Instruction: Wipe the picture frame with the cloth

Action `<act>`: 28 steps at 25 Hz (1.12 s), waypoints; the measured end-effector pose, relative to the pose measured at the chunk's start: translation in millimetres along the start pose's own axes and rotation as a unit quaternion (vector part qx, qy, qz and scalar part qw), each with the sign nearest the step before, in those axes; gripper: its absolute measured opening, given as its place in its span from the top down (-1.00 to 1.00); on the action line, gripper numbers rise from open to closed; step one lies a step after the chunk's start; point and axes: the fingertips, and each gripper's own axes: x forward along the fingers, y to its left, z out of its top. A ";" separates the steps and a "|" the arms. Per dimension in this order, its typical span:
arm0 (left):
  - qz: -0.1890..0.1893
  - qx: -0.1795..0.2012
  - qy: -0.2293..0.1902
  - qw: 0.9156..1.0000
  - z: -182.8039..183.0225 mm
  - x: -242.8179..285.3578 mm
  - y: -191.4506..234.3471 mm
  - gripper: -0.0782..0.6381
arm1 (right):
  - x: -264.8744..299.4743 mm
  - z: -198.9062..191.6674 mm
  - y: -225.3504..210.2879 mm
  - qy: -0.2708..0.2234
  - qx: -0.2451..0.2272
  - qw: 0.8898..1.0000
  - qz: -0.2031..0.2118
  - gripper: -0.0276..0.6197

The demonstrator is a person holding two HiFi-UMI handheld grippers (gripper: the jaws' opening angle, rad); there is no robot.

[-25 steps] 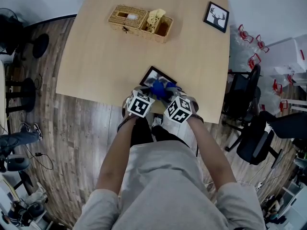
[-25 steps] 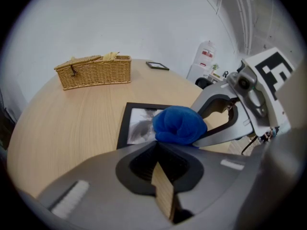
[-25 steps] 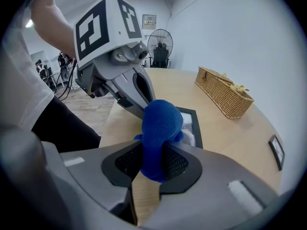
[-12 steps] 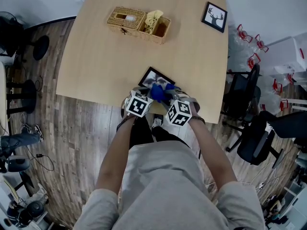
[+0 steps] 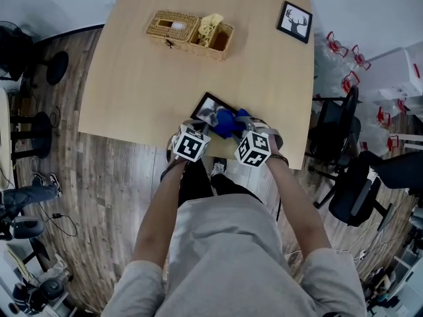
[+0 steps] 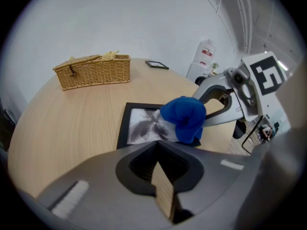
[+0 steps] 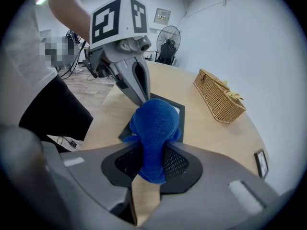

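Observation:
A black picture frame (image 5: 207, 107) with a grey print lies flat near the table's front edge. My right gripper (image 5: 236, 129) is shut on a bunched blue cloth (image 5: 227, 122), which rests on the frame's right part (image 6: 139, 128). In the right gripper view the cloth (image 7: 154, 123) sticks out between the jaws of that gripper (image 7: 152, 162). My left gripper (image 5: 201, 128) is shut, its tips (image 7: 141, 97) down at the frame's near edge. Whether it pinches the frame I cannot tell. In the left gripper view, its tips (image 6: 157, 145) hide that edge.
A wicker basket (image 5: 192, 34) with pale cloths stands at the table's far side. A second small frame with a deer print (image 5: 295, 22) lies at the far right corner. Office chairs (image 5: 344, 144) stand right of the table (image 5: 132, 91). My legs are against its front edge.
My right gripper has slid the blue cloth a little to the right across the frame. The left gripper has stayed in place.

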 end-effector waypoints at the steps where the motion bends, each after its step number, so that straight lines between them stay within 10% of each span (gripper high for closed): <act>1: 0.000 0.000 -0.001 1.000 0.1 0.1 -0.3 0.64 | -0.1 -2.8 -4.9 0.003 0.004 1.000 -0.004 0.64; 28: 0.000 0.003 -0.001 1.000 -0.2 0.3 0.8 0.64 | -27.7 -40.1 -38.8 0.050 0.151 0.981 -0.110 0.63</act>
